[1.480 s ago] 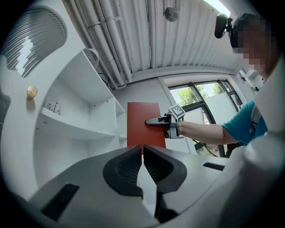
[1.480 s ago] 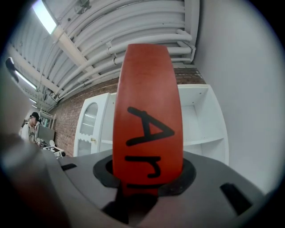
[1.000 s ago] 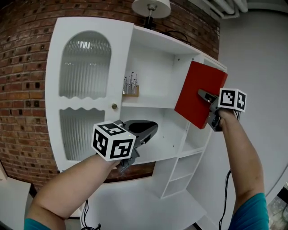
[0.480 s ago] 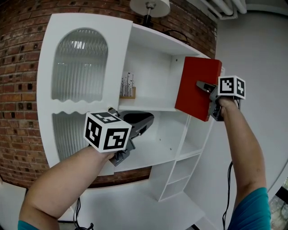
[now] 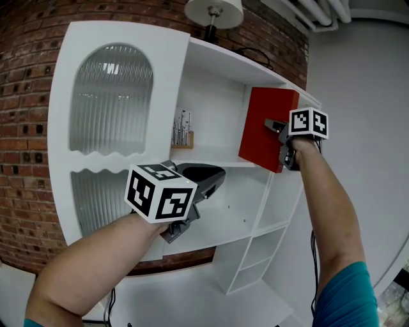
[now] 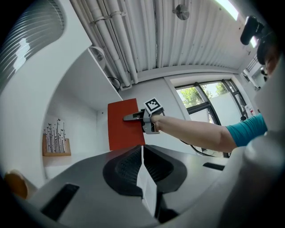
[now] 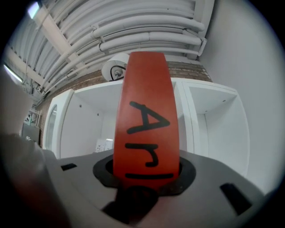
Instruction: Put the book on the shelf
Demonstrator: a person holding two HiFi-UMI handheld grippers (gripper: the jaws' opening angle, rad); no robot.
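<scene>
Red book, black hand-lettering on its edge, near upright, slightly tilted, raised at white shelf upper compartment's right front.

Wall L: red brick wall, 9 o'clock, runs on behind furniture.
Wall R: plain grey wall, 3 o'clock.
Furniture: white shelf unit, ctr; open compartments, narrow cubbies at 5 o'clock.
Door: arched door, ribbed glass, swung open, 10 o'clock.
Lamp: white-shade lamp on unit top, 12 o'clock.
Ceiling: corrugated ceiling, white pipes, strip light at 1 o'clock.
Window: dark-framed window, 3 o'clock in left gripper view; green trees outside.
</scene>
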